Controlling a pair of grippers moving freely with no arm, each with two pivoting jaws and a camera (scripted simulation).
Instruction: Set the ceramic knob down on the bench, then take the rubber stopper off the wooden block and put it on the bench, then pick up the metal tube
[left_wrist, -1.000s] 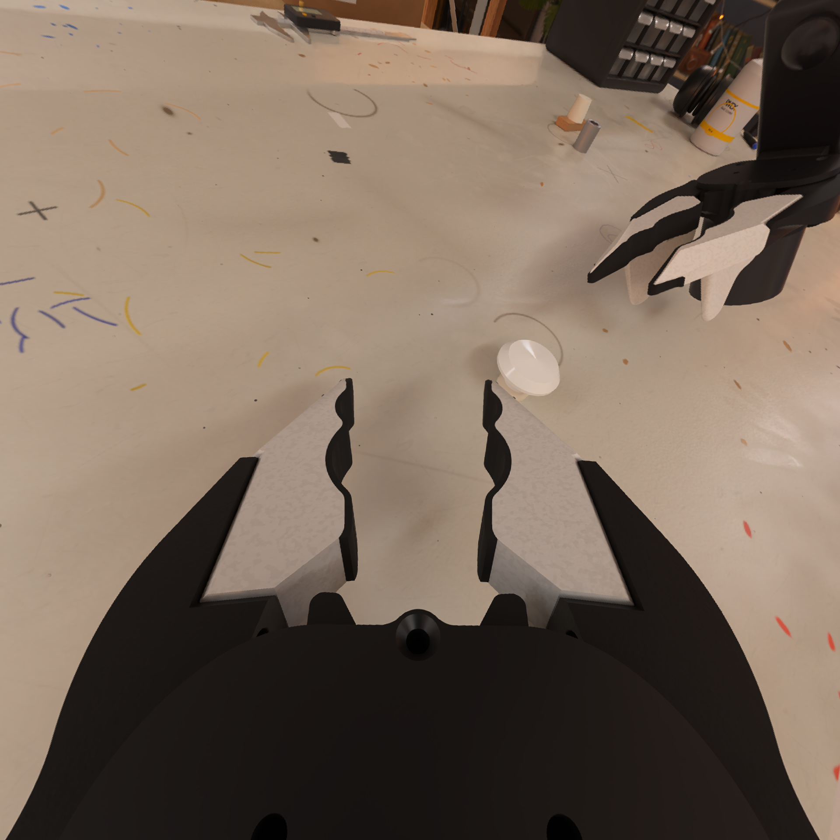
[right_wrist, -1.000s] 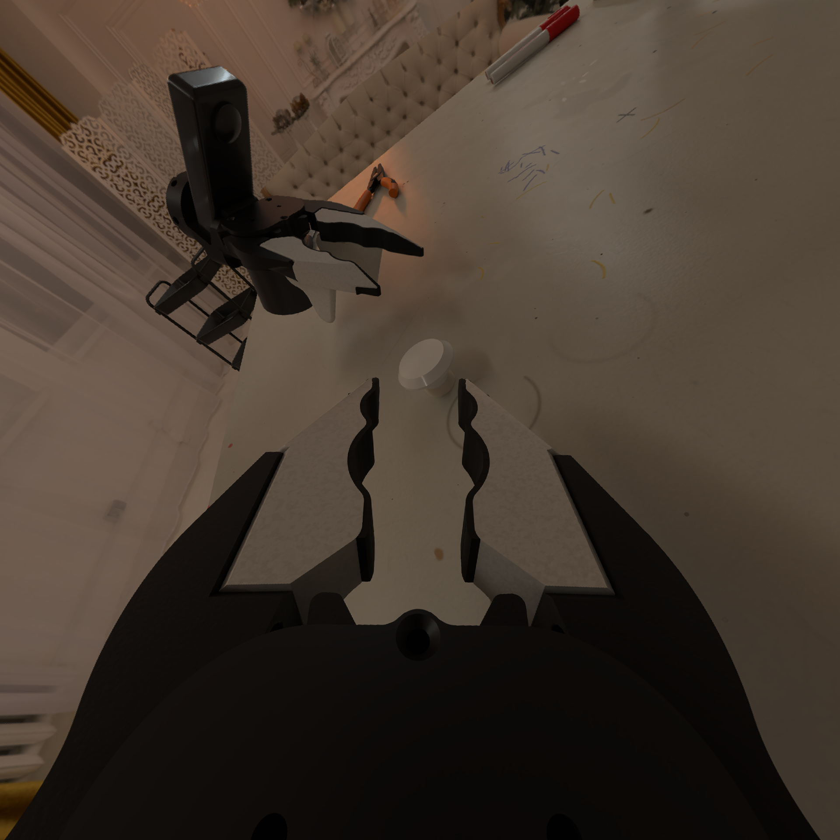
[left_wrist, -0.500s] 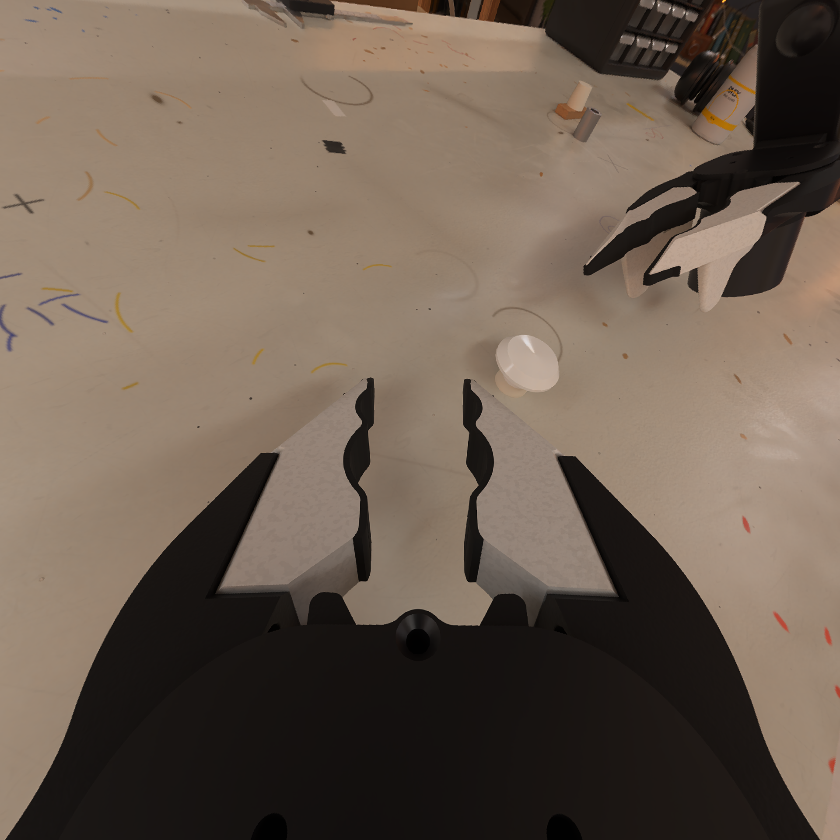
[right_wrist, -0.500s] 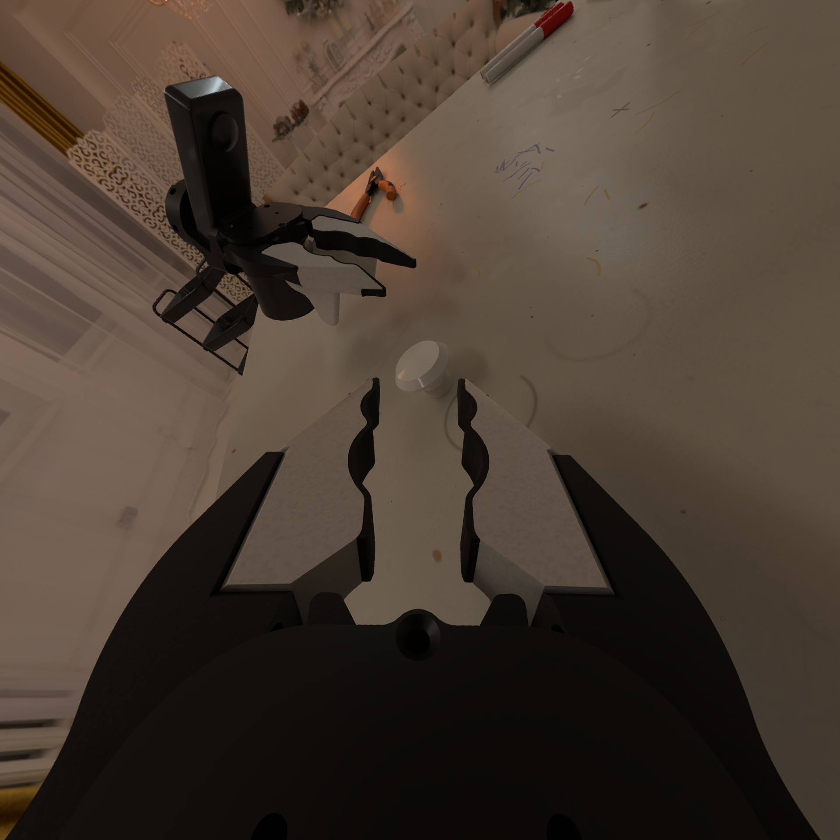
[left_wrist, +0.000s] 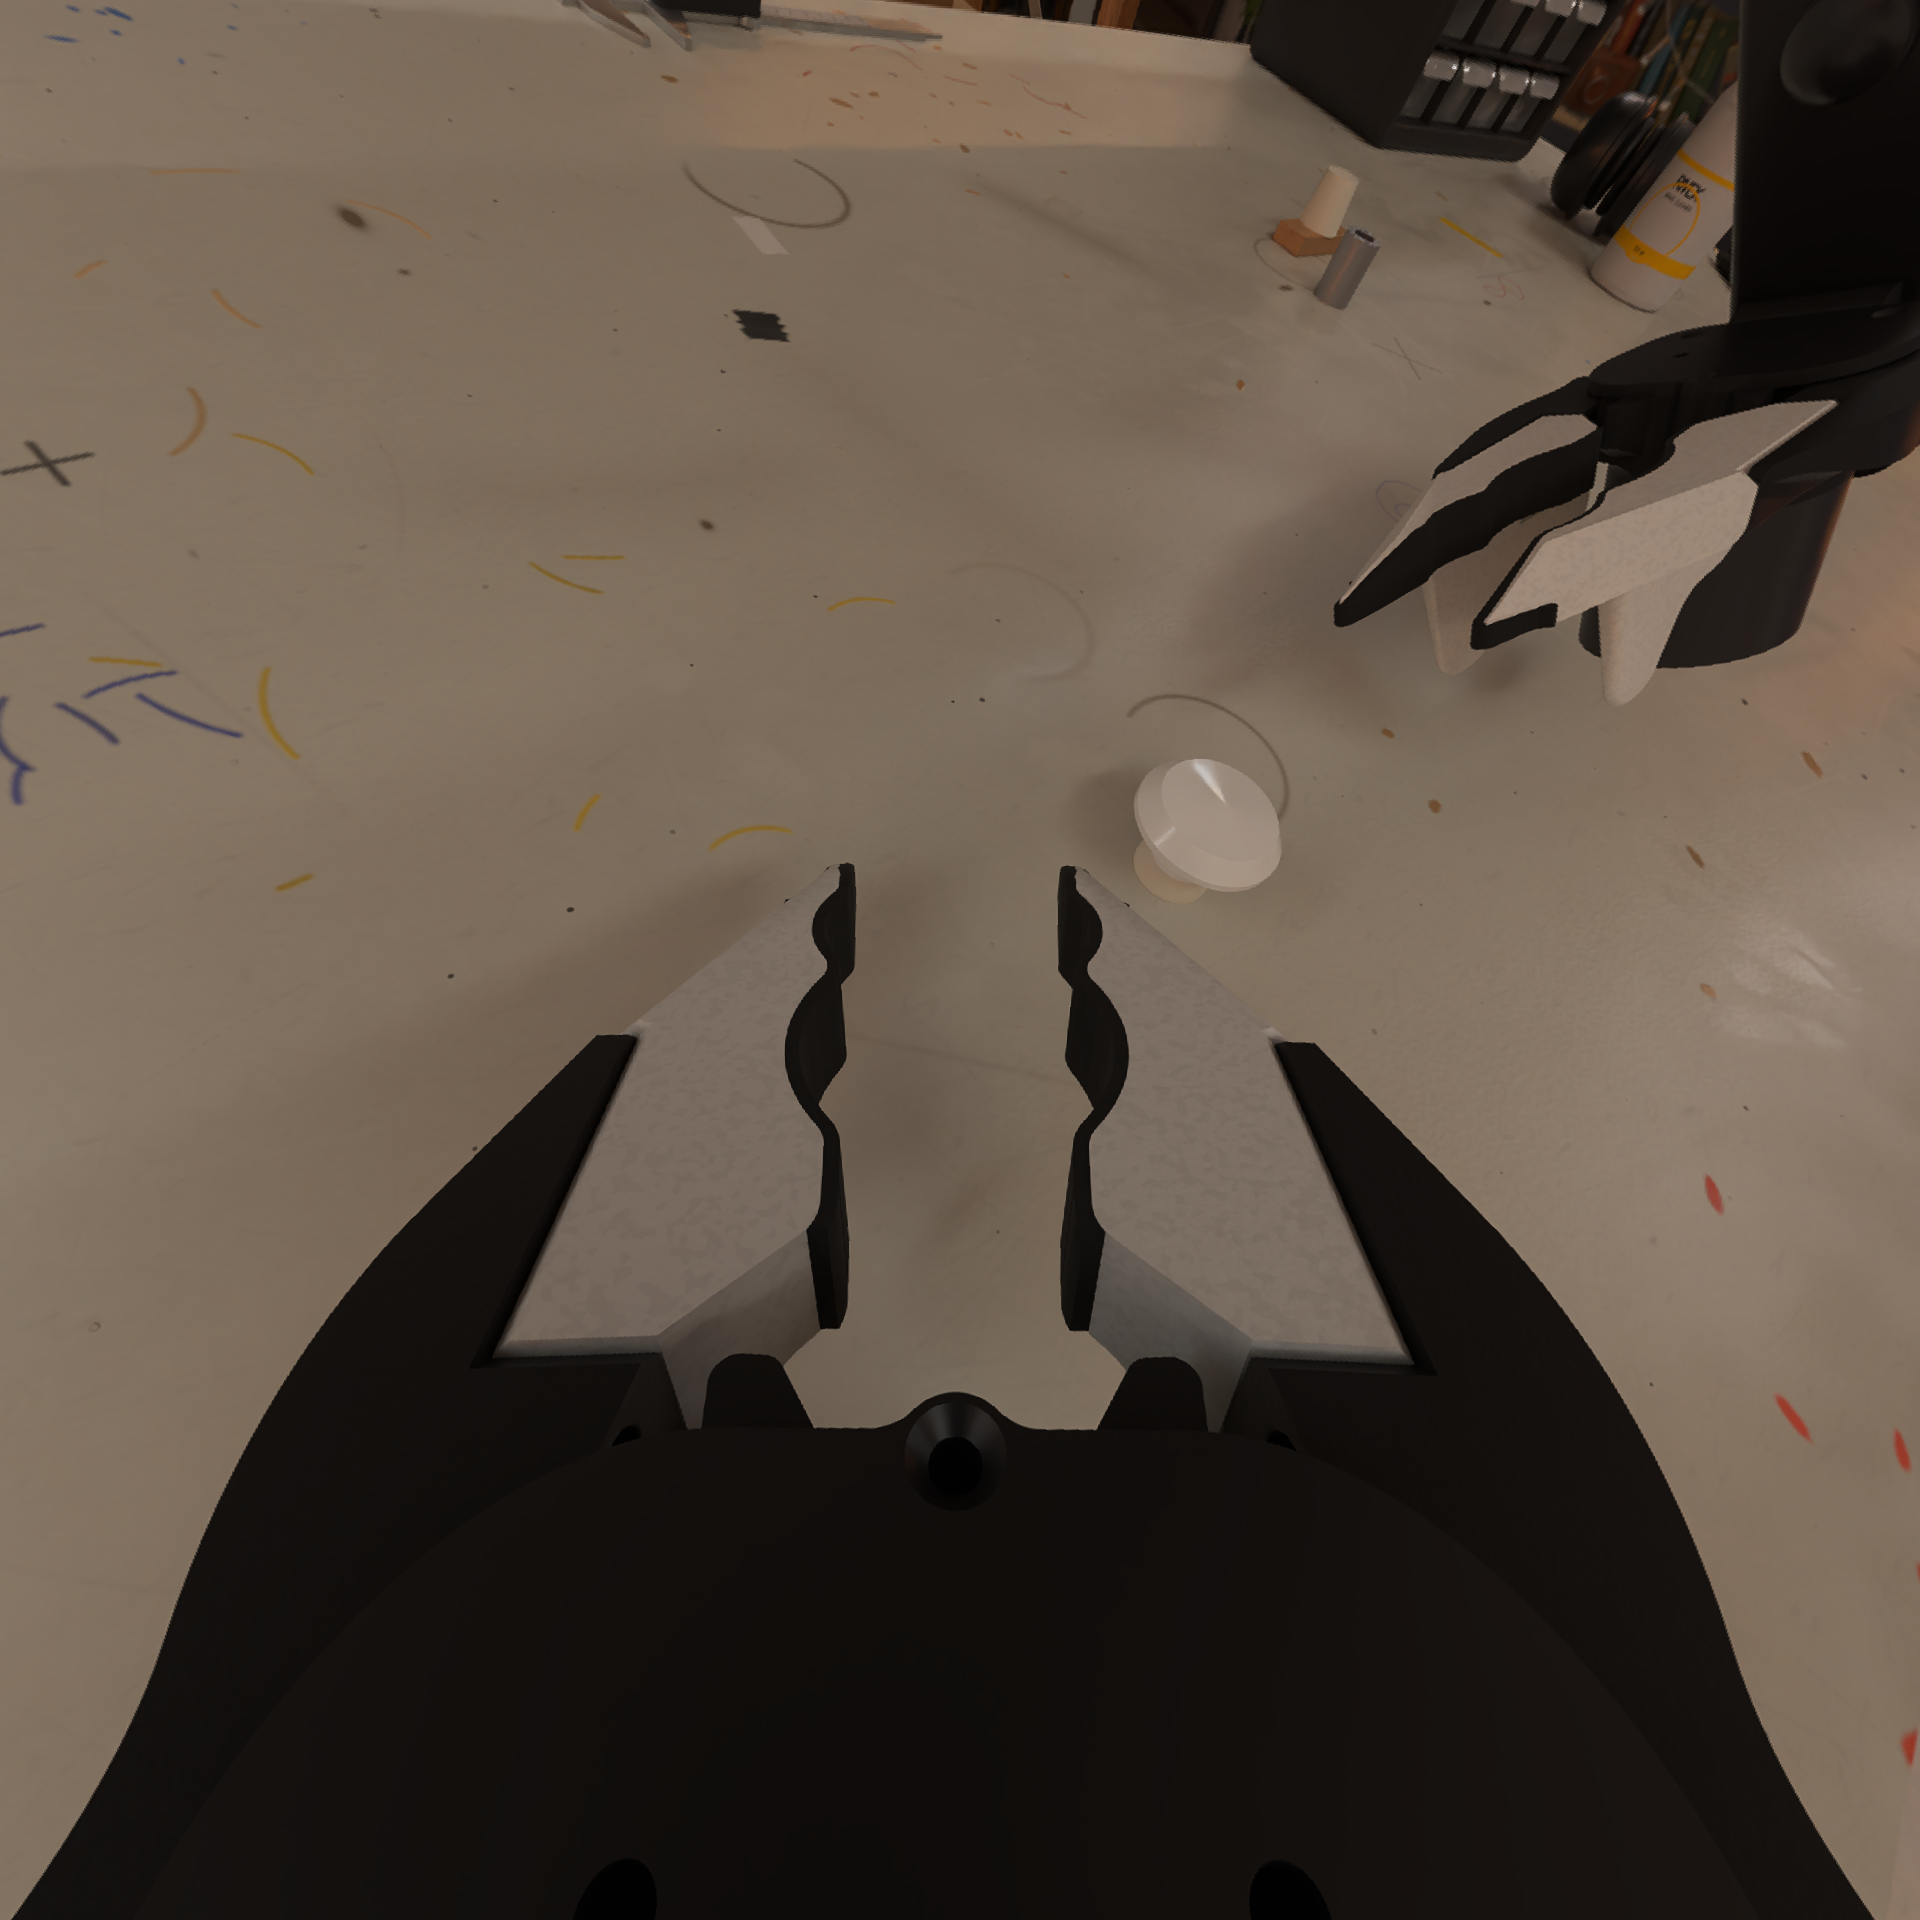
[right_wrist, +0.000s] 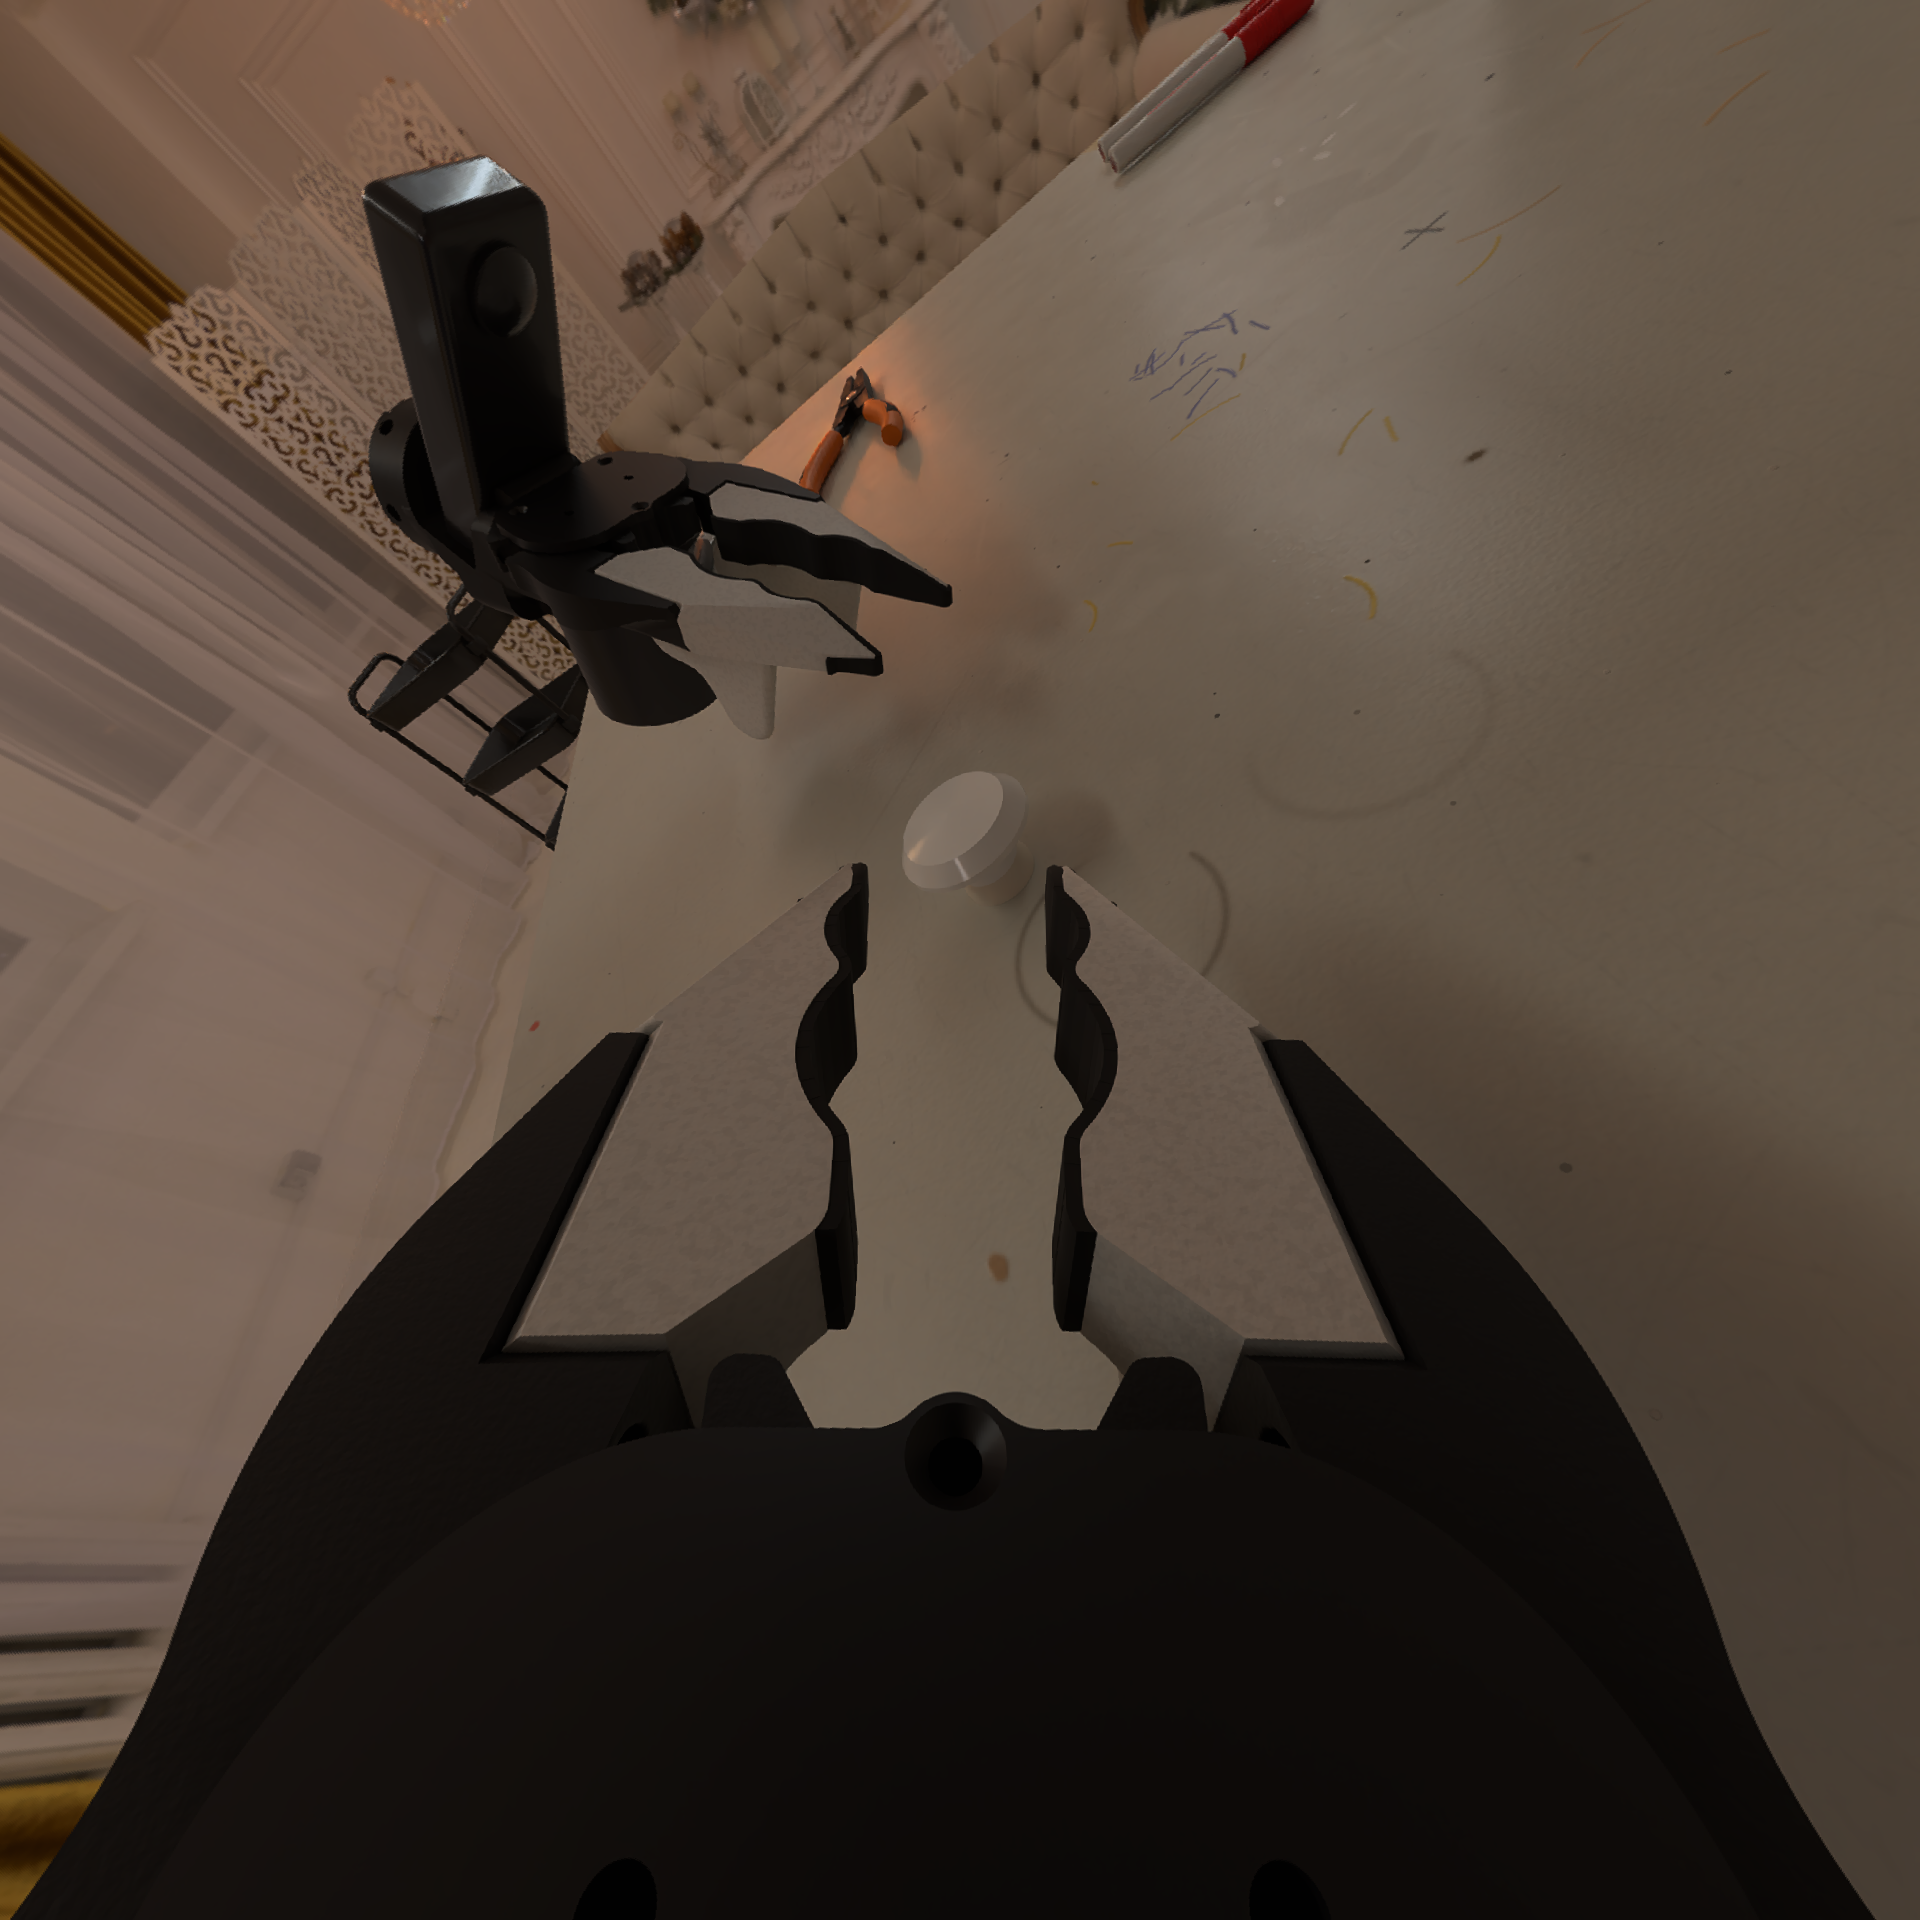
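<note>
The white ceramic knob (left_wrist: 1205, 826) lies on its side on the bench, just ahead and right of my left gripper (left_wrist: 954, 883), which is open and empty. In the right wrist view the knob (right_wrist: 964, 831) lies just beyond my right gripper (right_wrist: 951, 883), also open and empty. Far back right in the left wrist view, the pale rubber stopper (left_wrist: 1330, 203) stands on the small wooden block (left_wrist: 1304, 239), with the grey metal tube (left_wrist: 1348, 268) beside it. The right gripper (left_wrist: 1455, 613) shows in the left wrist view at right; the left gripper (right_wrist: 894, 623) shows in the right wrist view.
A black organiser (left_wrist: 1455, 83) and a white bottle (left_wrist: 1662, 223) stand at the far right back. Tools (left_wrist: 727, 16) lie at the far edge. Orange-handled pliers (right_wrist: 852, 426) and red markers (right_wrist: 1205, 78) lie near the bench edge (right_wrist: 665, 644).
My left gripper's jaws have narrowed from a wider opening and it has drawn back slightly from the knob. The right gripper has hardly moved.
</note>
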